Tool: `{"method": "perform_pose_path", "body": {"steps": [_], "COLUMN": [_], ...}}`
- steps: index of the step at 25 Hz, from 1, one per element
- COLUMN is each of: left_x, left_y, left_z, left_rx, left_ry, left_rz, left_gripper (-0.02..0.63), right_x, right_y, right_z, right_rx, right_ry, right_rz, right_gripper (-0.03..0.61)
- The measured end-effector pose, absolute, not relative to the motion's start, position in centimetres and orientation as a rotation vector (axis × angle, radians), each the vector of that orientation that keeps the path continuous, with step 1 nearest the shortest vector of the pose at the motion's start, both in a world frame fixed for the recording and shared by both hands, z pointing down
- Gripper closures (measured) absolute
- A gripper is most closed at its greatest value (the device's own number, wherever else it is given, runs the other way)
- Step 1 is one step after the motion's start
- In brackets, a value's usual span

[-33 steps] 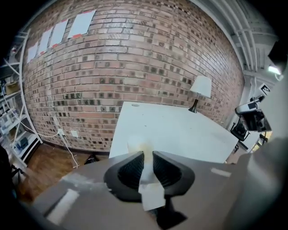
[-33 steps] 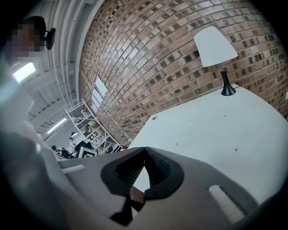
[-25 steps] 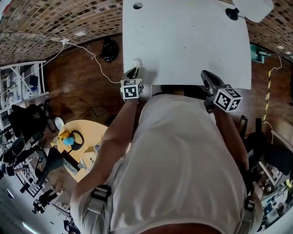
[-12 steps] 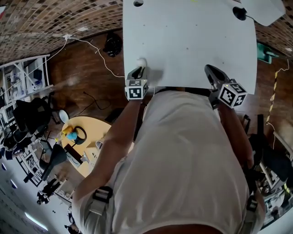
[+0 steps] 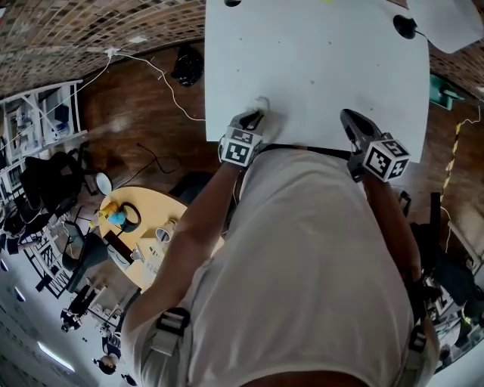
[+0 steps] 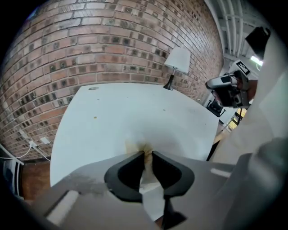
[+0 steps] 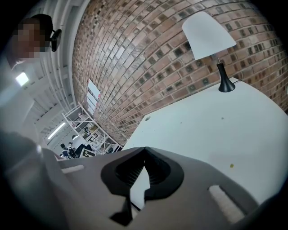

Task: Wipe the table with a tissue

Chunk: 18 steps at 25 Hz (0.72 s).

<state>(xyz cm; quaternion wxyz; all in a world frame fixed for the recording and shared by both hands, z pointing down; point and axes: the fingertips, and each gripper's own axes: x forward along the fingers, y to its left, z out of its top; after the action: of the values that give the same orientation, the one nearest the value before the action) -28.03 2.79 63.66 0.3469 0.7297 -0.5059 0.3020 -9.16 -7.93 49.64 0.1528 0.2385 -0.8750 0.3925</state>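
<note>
My left gripper [image 5: 255,117] [image 6: 147,155] points down at the near edge of the white table [image 5: 318,53] [image 6: 135,108]. It is shut on a white tissue [image 5: 262,103] [image 6: 143,141]; its jaws have just been closing a little on it. The tissue is stained brown at the pinch and spreads onto the tabletop ahead of the jaws. My right gripper [image 5: 349,119] [image 7: 144,150] hovers at the table's near right edge, its tips touching with nothing between them. Small specks [image 6: 95,117] [image 7: 231,165] dot the tabletop.
A lamp with a white shade [image 5: 435,13] [image 6: 179,58] [image 7: 207,29] stands at the table's far right corner. The brick wall lies behind the table. On the floor to the left stand a round yellow table [image 5: 144,227] with clutter and a white cable [image 5: 166,75].
My left gripper has slid to the right along the table's near edge with the tissue in it. The right gripper shifted slightly right early on, then stayed put.
</note>
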Motion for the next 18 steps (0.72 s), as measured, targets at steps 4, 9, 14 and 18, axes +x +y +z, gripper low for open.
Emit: {"method": "perform_pose_path", "body": {"steps": [4,9,14,18], "left_x": [-29.5,-36.3,-39.8,-36.2], "left_y": [4.3,4.3,2.7,1.9], "left_z": [64.1,64.2,63.6,63.2], "left_rx": [1.953,1.803,1.642,1.767], "left_ry": [-1.335,-1.545,-1.628,-1.478], "left_rz": [0.913,0.919,0.693,0.621], "left_gripper": [0.555,0.554,0.554,0.555], "right_x": [-9.2,-9.7,-10.0,-10.0], "right_y": [-8.3,-8.5,-7.9,-7.3], "right_z": [49.7,49.7,49.5,49.8], "right_rx": [0.682,0.670,0.665,0.652], "right_ry": [-2.507,-2.515,-2.518,-2.512], "right_rz": [1.129,1.124,1.125,1.131], "right_gripper": [0.571,0.571,0.571,0.571]}}
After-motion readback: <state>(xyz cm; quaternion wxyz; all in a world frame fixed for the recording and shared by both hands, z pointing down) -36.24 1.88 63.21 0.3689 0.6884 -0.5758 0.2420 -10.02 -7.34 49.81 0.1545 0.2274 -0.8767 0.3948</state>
